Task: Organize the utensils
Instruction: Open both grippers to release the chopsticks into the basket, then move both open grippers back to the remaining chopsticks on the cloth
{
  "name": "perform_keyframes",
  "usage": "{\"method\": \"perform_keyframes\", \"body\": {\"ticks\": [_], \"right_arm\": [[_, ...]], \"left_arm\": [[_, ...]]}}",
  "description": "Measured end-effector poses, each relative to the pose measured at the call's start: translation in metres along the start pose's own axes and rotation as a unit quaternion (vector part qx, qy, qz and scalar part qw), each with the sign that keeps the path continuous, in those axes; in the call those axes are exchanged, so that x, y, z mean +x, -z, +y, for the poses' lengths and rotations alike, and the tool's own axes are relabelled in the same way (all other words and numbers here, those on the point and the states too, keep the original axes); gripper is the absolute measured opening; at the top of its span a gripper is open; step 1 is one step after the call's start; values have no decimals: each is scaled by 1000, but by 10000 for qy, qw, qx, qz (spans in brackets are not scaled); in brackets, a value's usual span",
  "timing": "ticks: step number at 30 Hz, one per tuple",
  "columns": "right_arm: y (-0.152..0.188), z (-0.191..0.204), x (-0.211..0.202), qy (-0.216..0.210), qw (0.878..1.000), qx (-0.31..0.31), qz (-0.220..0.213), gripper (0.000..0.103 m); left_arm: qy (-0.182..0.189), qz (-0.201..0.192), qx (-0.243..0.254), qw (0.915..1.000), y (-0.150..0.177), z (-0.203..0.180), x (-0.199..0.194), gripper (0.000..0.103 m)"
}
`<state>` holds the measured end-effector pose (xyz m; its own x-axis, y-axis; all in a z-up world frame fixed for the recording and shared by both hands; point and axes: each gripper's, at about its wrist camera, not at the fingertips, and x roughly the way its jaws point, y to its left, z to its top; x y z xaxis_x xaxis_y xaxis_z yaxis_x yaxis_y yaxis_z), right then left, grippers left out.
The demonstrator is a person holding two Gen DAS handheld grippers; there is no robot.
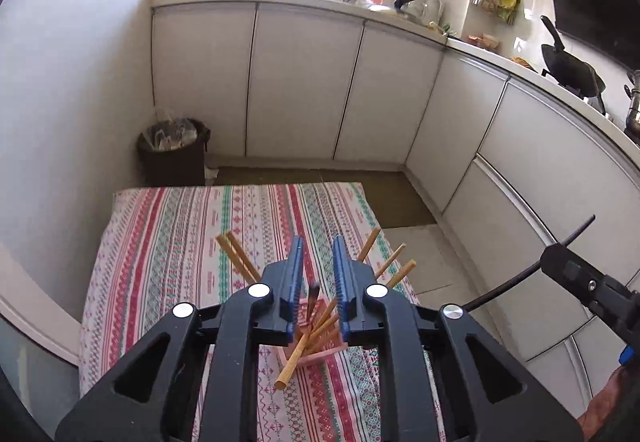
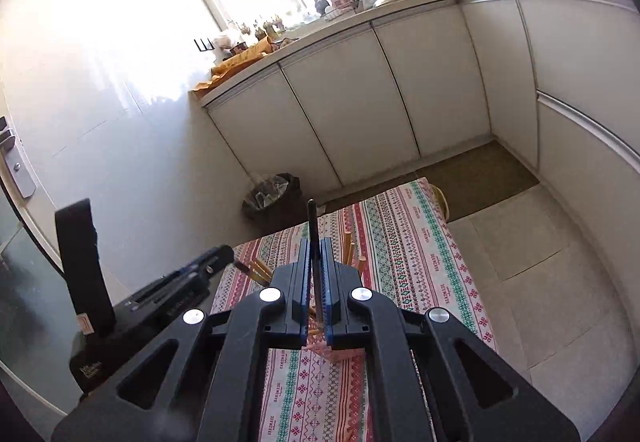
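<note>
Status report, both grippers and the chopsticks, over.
Left gripper open, nothing gripped. Right gripper shut on dark chopstick. Wooden chopsticks in pink holder below. Nothing in the way.

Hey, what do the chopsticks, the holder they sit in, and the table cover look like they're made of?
Chopsticks: likely bamboo or wood, matte tan with pale cut ends. Holder: probably plastic, pink and slatted, though mostly hidden. Table cover: woven cloth by its look, printed stripes in red, green and white, draping softly at the edges.
</note>
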<state>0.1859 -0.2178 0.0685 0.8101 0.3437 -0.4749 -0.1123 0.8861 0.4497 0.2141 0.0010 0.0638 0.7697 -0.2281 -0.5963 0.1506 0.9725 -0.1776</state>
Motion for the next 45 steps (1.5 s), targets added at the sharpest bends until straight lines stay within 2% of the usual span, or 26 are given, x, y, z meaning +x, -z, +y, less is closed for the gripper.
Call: {"method": "perform_keyframes", "body": {"ticks": [1,3,5,8,13,16,18,19,25,27,29,32,34,38,41,45], "right_arm": [[1,0,6,12,10000,-11,29,5],[3,1,19,65,9999,-71,58,5],[7,4,30,60,9999,-106,77,5],[9,12,45,114,9997,-193,62,5],[15,28,69,217,9990,-351,183,5],[23,29,80,399,9978,-349,401,10],[28,27,79,439,9978,-302,391,36],[30,26,75,462,9980,-273,327,39],[42,24,47,469,9980,-329,262,40],[47,21,37,465,9980,-297,297,41],[54,16,25,464,9980,-239,347,43],[72,2,6,478,9978,-66,465,55],[87,-9,-4,540,9966,41,627,63],[127,-37,-16,778,9901,266,1141,78],[155,-60,-24,998,9825,435,1511,86],[186,-86,-33,1349,9716,491,1879,87]], "left_arm": [[26,-95,-113,9999,4,5,-4,19],[-23,-388,-299,9988,7,17,-20,31],[-9,-670,-502,9965,7,29,-42,37],[-81,-946,-697,9930,10,48,-68,40],[-104,-987,-911,9909,17,72,-82,40],[-85,-904,-1054,9903,24,84,-80,40],[-152,-758,-1055,9914,27,87,-72,40],[-166,-694,-1021,9922,28,88,-70,40],[-389,-550,-774,9947,36,81,-71,44],[-514,-471,-661,9954,39,77,-72,57],[-641,-441,-576,9953,46,74,-75,65],[-765,-245,-355,9961,59,65,-74,71],[-794,-56,-239,9965,72,60,-70,78],[-806,625,139,9947,108,44,-52,93],[-760,1203,556,9883,137,27,-34,94],[-673,1599,996,9798,165,4,-21,94]]}}
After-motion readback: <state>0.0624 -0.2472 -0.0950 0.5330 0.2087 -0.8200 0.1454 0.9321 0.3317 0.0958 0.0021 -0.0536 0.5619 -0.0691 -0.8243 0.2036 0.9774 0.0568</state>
